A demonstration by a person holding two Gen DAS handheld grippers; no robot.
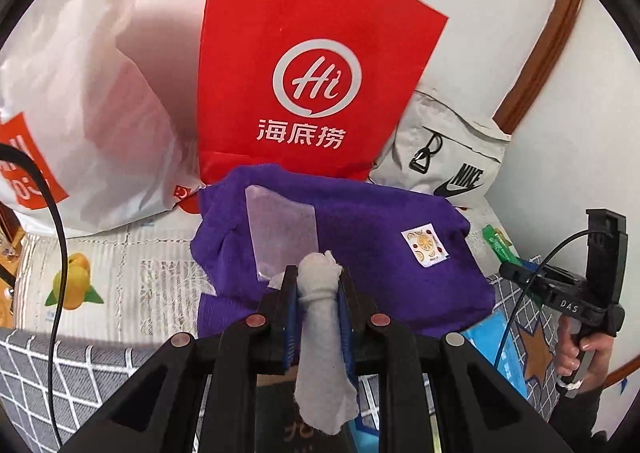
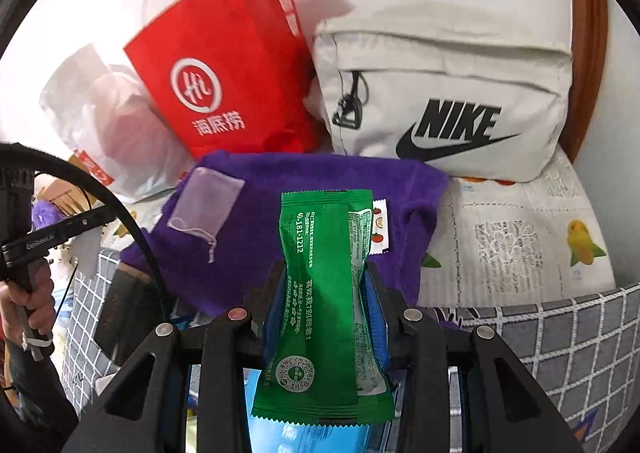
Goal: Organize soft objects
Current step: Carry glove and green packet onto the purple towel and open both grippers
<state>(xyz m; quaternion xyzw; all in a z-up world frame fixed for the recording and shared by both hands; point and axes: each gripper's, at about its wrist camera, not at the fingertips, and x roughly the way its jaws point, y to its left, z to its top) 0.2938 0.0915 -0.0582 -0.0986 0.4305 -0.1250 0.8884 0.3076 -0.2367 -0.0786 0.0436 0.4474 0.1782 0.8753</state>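
Note:
My left gripper (image 1: pixel 318 283) is shut on a grey rolled cloth (image 1: pixel 320 333) that hangs down between the fingers, above a purple towel (image 1: pixel 360 237). A small clear mesh pouch (image 1: pixel 282 229) and a small fruit-print sachet (image 1: pixel 425 244) lie on the towel. My right gripper (image 2: pixel 326 273) is shut on a green snack packet (image 2: pixel 324 313), held over the same purple towel (image 2: pixel 280 181). The mesh pouch (image 2: pixel 206 199) lies to its left. The right gripper also shows at the right edge of the left wrist view (image 1: pixel 520 269).
A red paper bag (image 1: pixel 312 65) stands behind the towel, a white plastic bag (image 1: pixel 80 93) to its left, a pale Nike bag (image 2: pixel 448 101) to its right. The bed has a fruit-print cover (image 2: pixel 520 237) and a grey checked cloth (image 2: pixel 560 341). A blue pack (image 1: pixel 496 349) lies near me.

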